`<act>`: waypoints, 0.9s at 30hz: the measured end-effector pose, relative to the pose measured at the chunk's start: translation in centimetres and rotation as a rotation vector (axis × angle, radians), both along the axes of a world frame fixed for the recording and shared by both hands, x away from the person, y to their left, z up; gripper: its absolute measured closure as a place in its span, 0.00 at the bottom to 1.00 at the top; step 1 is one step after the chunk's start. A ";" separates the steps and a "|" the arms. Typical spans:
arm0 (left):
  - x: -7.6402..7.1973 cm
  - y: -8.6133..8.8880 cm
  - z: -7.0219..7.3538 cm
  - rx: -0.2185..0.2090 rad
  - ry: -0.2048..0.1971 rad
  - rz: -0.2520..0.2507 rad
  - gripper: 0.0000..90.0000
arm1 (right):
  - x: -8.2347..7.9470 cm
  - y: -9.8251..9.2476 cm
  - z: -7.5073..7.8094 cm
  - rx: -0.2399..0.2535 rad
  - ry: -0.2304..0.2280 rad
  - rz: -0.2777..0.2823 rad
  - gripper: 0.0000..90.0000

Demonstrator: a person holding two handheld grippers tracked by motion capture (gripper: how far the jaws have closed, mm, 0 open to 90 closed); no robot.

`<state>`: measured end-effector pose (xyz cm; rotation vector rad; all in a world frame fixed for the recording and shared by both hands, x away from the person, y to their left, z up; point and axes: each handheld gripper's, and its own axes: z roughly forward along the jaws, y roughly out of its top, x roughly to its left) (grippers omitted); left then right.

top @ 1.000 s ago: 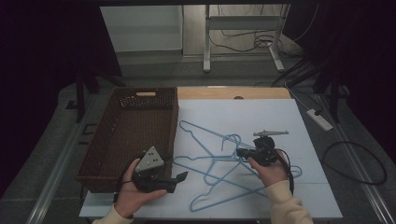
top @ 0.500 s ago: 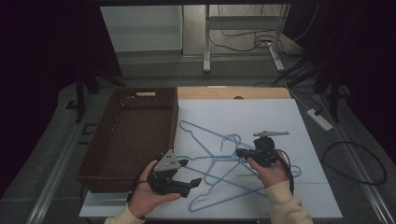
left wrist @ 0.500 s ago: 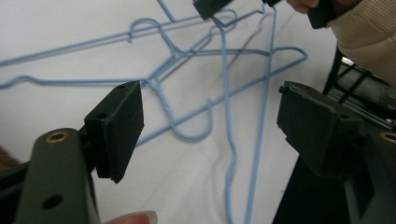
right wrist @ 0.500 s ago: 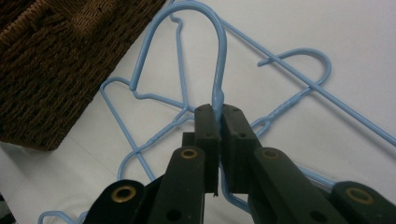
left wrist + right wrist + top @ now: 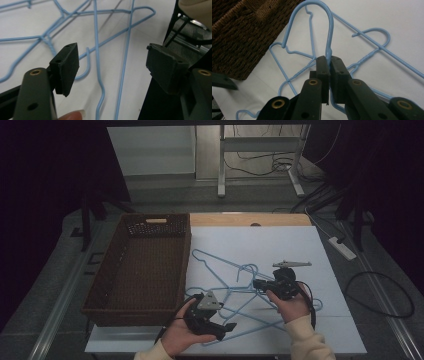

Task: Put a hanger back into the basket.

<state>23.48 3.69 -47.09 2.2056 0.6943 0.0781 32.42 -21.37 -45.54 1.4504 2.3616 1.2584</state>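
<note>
Light-blue wire coat hangers (image 5: 235, 292) lie tangled mid-table, at three o'clock of the brown wicker basket (image 5: 145, 265). Right gripper (image 5: 328, 58) clenches one hook; left gripper (image 5: 112, 65), released, jaws narrowing, must next straddle a wire.

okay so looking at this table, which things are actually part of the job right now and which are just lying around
Part of the job:
- blue wire hangers
- right claw, shut on one hanger's hook
- left claw, open above the hangers, jaws just been closing
- brown wicker basket, probably

Lying about:
- grey clip on the white table cover
- power strip on the floor
</note>
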 end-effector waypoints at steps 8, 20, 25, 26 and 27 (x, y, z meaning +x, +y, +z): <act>2.0 -2.2 -2.1 0.030 0.045 0.029 0.39 | -0.3 -0.2 0.0 0.011 -0.003 0.007 0.96; 3.6 -2.8 -3.9 0.023 0.129 0.036 0.80 | -0.5 -0.2 0.3 0.034 -0.004 0.017 0.96; 3.4 -2.6 -3.7 -0.004 0.115 0.023 0.95 | -0.6 -0.3 0.4 0.036 -0.015 0.014 0.96; 3.3 -2.6 -3.5 -0.008 0.108 0.019 0.95 | -0.7 -0.4 0.5 0.035 -0.015 0.015 0.96; 3.3 -2.6 -3.5 -0.013 0.108 0.016 0.96 | -0.8 -0.4 0.6 0.040 -0.020 0.014 0.96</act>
